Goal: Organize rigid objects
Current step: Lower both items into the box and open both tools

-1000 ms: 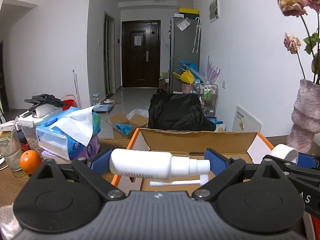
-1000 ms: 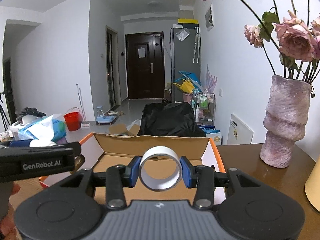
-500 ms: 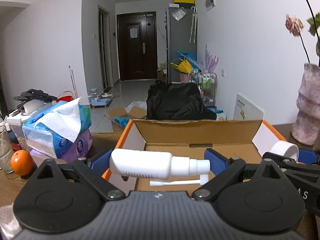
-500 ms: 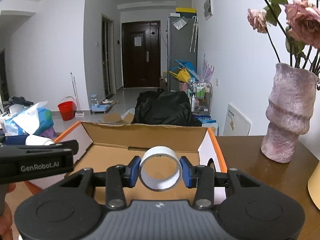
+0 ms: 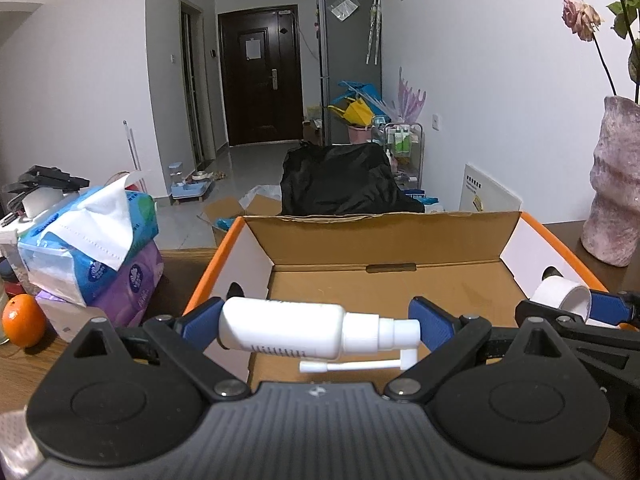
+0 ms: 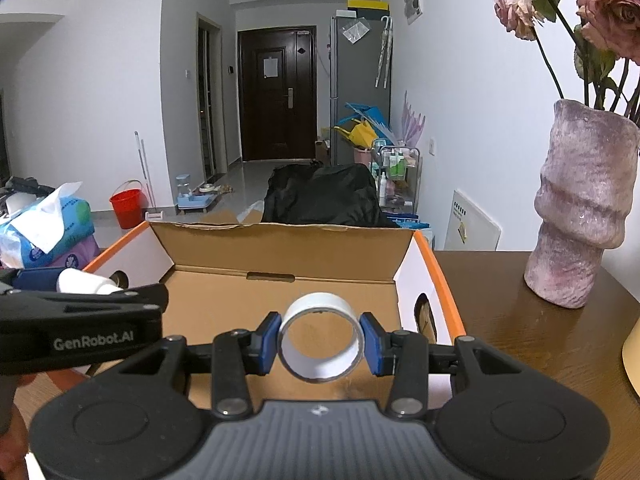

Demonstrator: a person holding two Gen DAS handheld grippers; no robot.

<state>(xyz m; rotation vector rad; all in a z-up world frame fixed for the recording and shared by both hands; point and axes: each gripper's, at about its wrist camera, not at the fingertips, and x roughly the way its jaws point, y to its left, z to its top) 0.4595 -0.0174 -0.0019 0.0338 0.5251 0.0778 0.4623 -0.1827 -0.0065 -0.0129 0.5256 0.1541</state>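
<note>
My left gripper [image 5: 316,322] is shut on a white spray bottle [image 5: 304,330], held crosswise over the near left part of an open cardboard box [image 5: 384,240] with orange edges. My right gripper [image 6: 321,342] is shut on a white tape roll [image 6: 321,336], held above the box [image 6: 280,248] near its front right. The tape roll [image 5: 562,298] and right gripper also show at the right of the left wrist view. The bottle's base [image 6: 86,282] shows at the left of the right wrist view. The visible box floor is bare.
Stacked tissue packs [image 5: 92,252] and an orange [image 5: 23,320] sit left of the box on the wooden table [image 6: 540,332]. A pink vase [image 6: 580,216] with dried roses stands to the right. A black bag [image 5: 344,180] lies beyond the box.
Both grippers have moved forward and lower over the box, which now looms larger. Both grips are unchanged.
</note>
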